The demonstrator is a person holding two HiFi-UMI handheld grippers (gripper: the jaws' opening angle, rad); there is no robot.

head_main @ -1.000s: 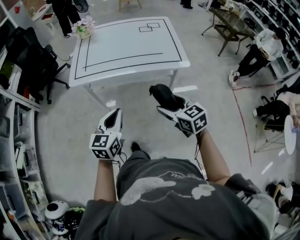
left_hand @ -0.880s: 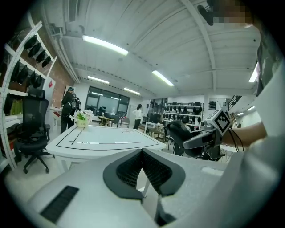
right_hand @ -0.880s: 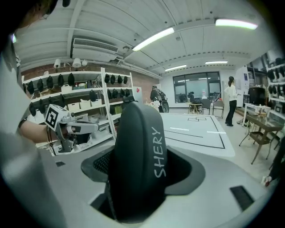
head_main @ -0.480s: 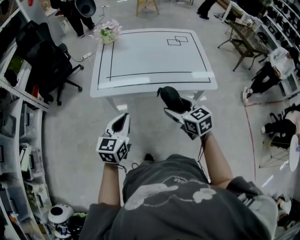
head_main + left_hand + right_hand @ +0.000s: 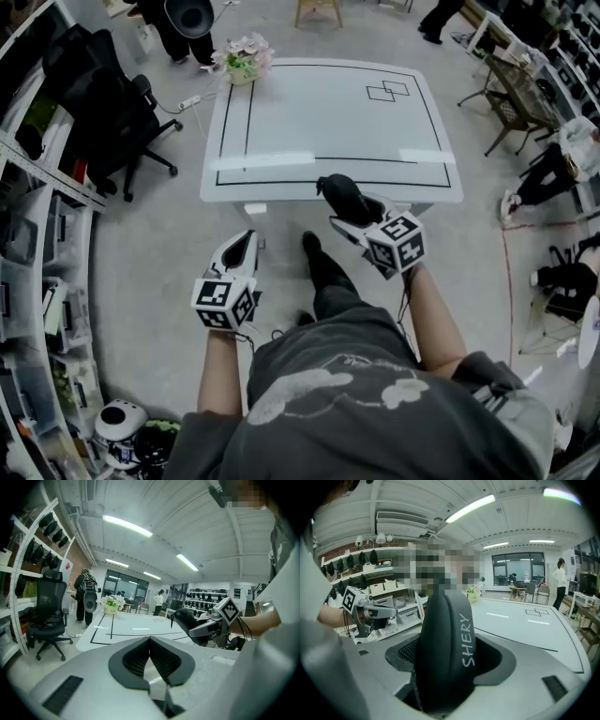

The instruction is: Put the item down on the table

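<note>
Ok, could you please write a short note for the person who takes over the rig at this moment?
Right hand-held gripper: shut on the black case marked SHERY.
Left hand-held gripper: shut, empty.
Things: the case is in the air by the near edge of the white table; a flower pot stands at its far left corner.
Done: case in grasp.
Left: set it on the table, then open.

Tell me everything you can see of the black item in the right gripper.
The black case is smooth, rounded and matte, with a seam over its ridge and SHERY in pale letters down one side. It stands upright, clamped between the ribbed dark pads of the right gripper, which alone touch it. In the head view it hangs at the near edge of the white table, not yet set down.
</note>
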